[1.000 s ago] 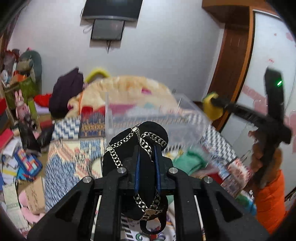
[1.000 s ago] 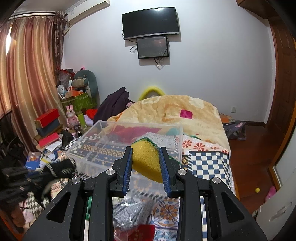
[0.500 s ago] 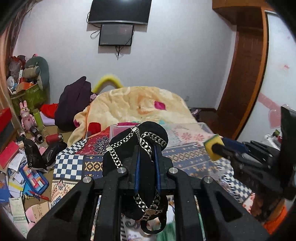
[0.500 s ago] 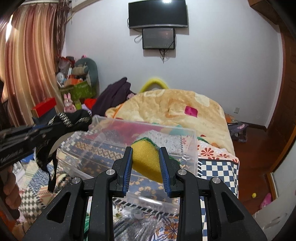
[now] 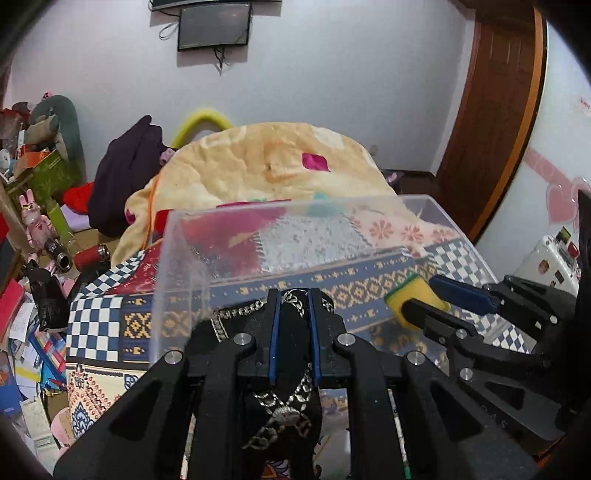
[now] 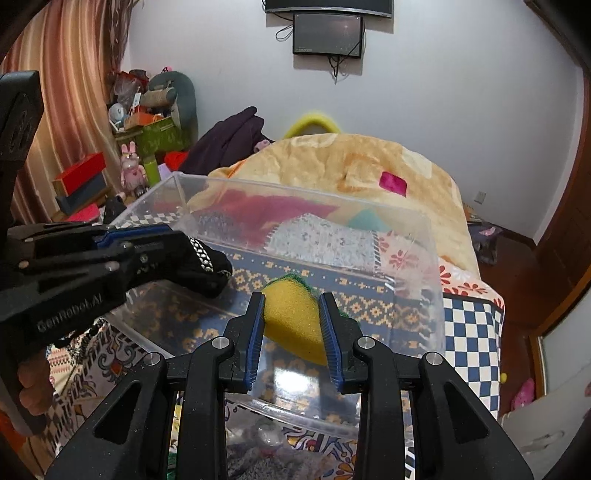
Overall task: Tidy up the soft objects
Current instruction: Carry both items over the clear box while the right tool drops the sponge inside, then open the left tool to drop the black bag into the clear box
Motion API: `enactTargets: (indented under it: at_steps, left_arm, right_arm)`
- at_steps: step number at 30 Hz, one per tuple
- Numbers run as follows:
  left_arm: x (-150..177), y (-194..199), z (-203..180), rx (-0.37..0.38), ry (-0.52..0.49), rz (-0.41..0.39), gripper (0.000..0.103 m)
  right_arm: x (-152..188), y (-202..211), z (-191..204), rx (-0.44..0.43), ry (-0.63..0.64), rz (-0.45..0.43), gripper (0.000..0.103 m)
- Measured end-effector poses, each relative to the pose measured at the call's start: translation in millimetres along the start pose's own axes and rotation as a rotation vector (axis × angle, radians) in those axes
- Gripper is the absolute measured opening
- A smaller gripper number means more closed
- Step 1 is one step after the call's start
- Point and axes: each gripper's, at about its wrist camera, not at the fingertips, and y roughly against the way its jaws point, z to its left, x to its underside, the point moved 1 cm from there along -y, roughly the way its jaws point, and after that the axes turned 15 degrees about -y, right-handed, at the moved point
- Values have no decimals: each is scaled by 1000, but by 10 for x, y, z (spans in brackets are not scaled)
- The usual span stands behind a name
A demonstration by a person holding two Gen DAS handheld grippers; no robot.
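Clear rigid plastic storage bin (image 6: 417, 266) resting on a patchwork bedspread with blue-and-white checks (image 6: 469, 332). The left gripper (image 5: 293, 314) is clenched on a black fabric pouch trimmed with silver chain (image 5: 293, 339), held above the bin's near left wall. The right gripper (image 6: 291, 317) grasps a yellow sponge with a green scouring face (image 6: 291, 314), poised over the bin's open top at its near edge; the two grippers sit near each other, apart. Behind the bin lies a heaped pale-orange plush blanket (image 6: 351, 166), with a dark purple garment (image 6: 225, 140) at its left. Toys and boxes crowd the left floor beside a striped curtain (image 6: 74, 110). A wall-mounted dark screen (image 6: 327, 35) hangs above.
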Motion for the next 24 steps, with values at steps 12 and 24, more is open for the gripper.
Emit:
enactTargets:
  at_steps: [12,24]
  left_arm:
    - [90,348,-24,14,-21,-43,23]
    - [383,1171,-7,-95,-25,-201,61]
  right_arm:
    - [-35,246,16,-15,2,-53,55]
    - [-3,781,9,-58,-36,-192,69]
